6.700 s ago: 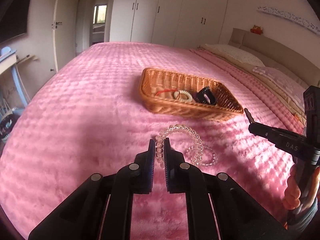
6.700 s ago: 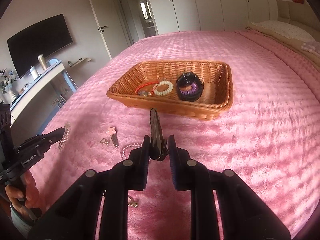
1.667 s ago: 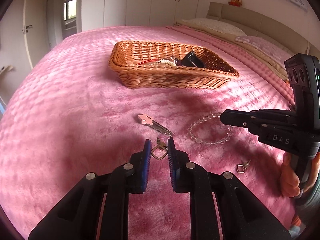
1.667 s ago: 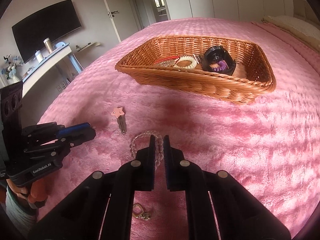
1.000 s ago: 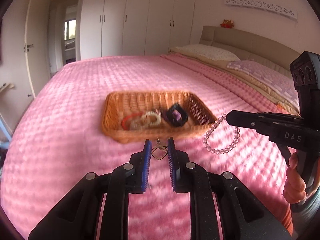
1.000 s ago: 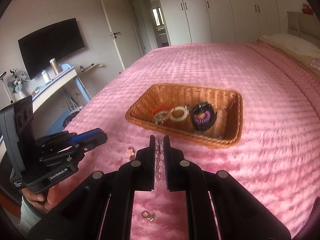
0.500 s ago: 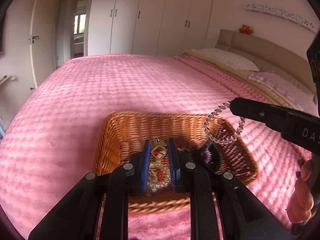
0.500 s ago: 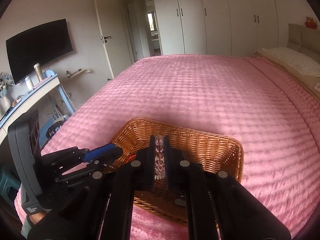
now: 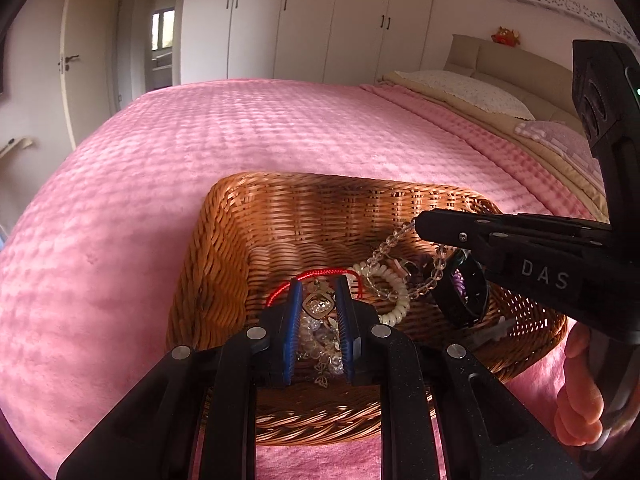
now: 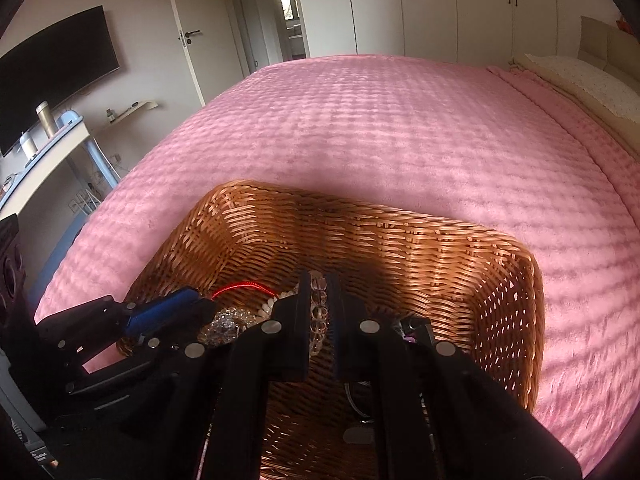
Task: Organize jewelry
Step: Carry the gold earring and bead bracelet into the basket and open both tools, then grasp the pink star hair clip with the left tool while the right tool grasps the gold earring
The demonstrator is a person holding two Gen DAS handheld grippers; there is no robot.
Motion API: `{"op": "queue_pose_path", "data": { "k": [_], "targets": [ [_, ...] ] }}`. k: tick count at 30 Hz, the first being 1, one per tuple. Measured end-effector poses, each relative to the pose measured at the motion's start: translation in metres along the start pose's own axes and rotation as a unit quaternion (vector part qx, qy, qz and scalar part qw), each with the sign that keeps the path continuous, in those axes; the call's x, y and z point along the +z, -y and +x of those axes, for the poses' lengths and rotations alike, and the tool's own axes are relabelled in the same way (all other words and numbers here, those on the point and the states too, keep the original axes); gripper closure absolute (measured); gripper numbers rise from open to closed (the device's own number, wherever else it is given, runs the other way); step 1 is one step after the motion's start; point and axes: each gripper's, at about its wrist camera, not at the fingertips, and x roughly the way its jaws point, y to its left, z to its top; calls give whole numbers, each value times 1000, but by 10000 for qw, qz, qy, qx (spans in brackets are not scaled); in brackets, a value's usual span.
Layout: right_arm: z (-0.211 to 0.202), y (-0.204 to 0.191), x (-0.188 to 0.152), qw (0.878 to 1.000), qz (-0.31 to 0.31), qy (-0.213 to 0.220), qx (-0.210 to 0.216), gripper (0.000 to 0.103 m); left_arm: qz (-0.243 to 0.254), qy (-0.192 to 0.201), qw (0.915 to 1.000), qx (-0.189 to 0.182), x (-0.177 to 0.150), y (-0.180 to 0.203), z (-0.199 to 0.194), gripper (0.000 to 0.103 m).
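A wicker basket [image 9: 224, 248] [image 10: 500, 280] sits on the pink bedspread. Inside it lie a red cord bracelet [image 9: 320, 273], a cream coil bracelet [image 9: 394, 290], a black watch [image 9: 466, 298] and a heap of clear beads. My left gripper [image 9: 318, 300] is shut on a small diamond-shaped gold earring [image 9: 318, 305], low over the basket's near left part. My right gripper [image 10: 319, 292] [image 9: 420, 222] is shut on a clear bead bracelet [image 9: 400, 256] [image 10: 319, 308], which hangs down into the basket and touches the jewelry there.
The pink bedspread [image 9: 200, 140] stretches wide around the basket. Pillows [image 9: 464, 90] and a headboard lie at the far right. In the right wrist view a desk [image 10: 44, 148] and a wall TV [image 10: 52, 68] stand to the left, beyond the bed's edge.
Both grippers have moved forward and down from above the bedspread to over the basket. The earring and the bead bracelet now hang inside the basket, each still gripped.
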Motion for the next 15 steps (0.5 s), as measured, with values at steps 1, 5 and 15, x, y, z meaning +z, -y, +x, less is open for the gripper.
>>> {"op": "queue_pose_path", "data": {
  "k": [1,5,15],
  "targets": [
    [-1,1,-1,10000,-4,23,-53,97,-2,-13,10000,-12,0,0,0,87],
    [-6,2,-4,9999,8,27,-116,96,-80,27,9999,-106,-1,-2,-5,70],
    [-79,-3,-37,9995,-13,323,-20,94,-321,521,9976,-309,-17,3,-81,57]
  ]
}}
